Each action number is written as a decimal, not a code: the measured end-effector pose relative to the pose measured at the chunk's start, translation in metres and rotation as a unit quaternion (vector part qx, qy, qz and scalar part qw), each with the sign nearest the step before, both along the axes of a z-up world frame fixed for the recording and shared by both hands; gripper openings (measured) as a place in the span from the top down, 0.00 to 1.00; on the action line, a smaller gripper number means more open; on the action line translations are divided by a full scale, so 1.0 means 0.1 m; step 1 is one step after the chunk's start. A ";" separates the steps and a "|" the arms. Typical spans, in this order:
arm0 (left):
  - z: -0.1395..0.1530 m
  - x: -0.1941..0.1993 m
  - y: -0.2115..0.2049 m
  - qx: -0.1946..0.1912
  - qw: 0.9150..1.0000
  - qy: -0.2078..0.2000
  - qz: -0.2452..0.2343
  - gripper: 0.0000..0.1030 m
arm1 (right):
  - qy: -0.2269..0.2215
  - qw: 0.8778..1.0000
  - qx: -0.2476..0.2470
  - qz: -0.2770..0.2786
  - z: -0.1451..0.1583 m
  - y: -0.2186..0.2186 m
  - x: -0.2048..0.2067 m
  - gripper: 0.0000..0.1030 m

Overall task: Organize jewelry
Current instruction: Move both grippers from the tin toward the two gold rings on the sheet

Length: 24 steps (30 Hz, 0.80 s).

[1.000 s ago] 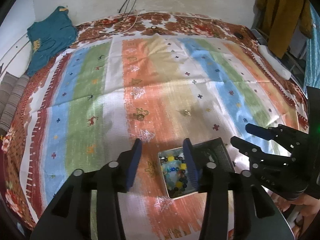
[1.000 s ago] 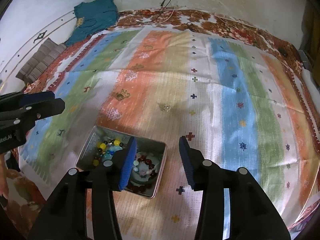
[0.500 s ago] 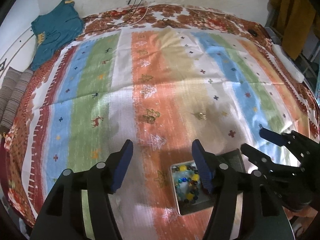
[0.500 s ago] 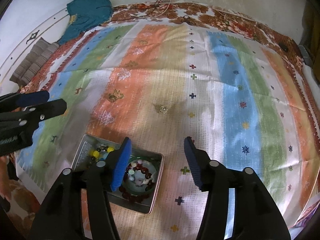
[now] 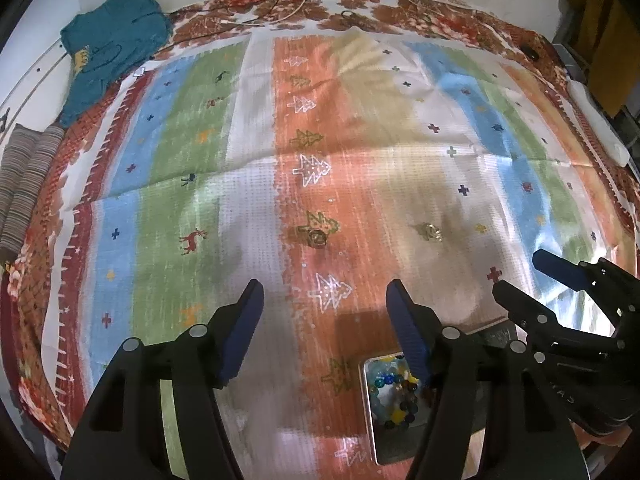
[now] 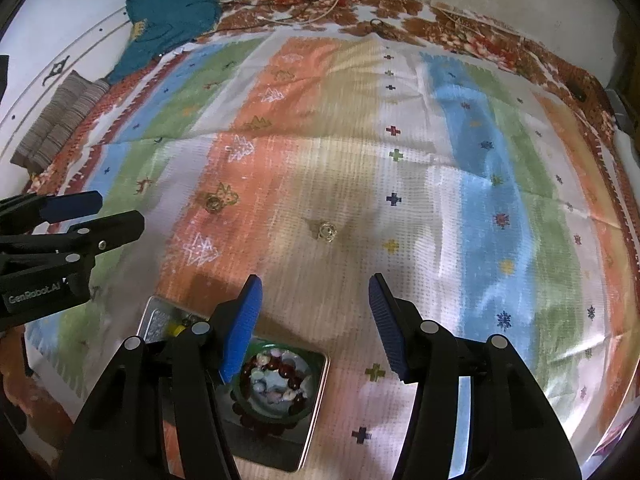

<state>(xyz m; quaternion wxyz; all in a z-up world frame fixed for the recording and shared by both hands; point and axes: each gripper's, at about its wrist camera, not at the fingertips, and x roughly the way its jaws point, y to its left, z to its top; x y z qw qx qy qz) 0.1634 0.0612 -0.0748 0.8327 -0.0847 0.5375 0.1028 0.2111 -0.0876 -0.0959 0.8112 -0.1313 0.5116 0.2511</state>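
A metal tin (image 5: 370, 420) (image 6: 310, 412) lies on the striped cloth and holds a multicoloured bead bracelet (image 5: 394, 394) and a dark red and pale bead bracelet (image 6: 278, 376). Two small metal jewelry pieces lie loose on the cloth: one on the orange stripe (image 5: 318, 237) (image 6: 213, 203), one on the beige stripe (image 5: 432, 232) (image 6: 327, 231). My left gripper (image 5: 324, 300) is open and empty, above the cloth near the tin. My right gripper (image 6: 314, 296) is open and empty, beyond the tin; it also shows in the left wrist view (image 5: 516, 276).
A teal garment (image 5: 108, 44) and folded grey cloth (image 5: 24, 184) lie at the far left of the bed. Cables (image 5: 288, 12) run along the back wall. A white object (image 5: 596, 128) lies at the right edge.
Both grippers have pulled up and back from the tin and opened wider. The tin now sits lower in both views.
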 end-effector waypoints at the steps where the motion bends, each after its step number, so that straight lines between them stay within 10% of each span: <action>1: -0.02 0.03 0.01 0.000 1.000 0.003 0.001 0.38 | 0.003 1.000 -0.002 0.001 -0.02 0.02 0.02 0.46; 24: -0.51 0.46 0.12 0.001 0.998 0.064 -0.002 0.38 | 0.042 0.999 -0.027 0.015 -0.34 0.26 0.40 0.46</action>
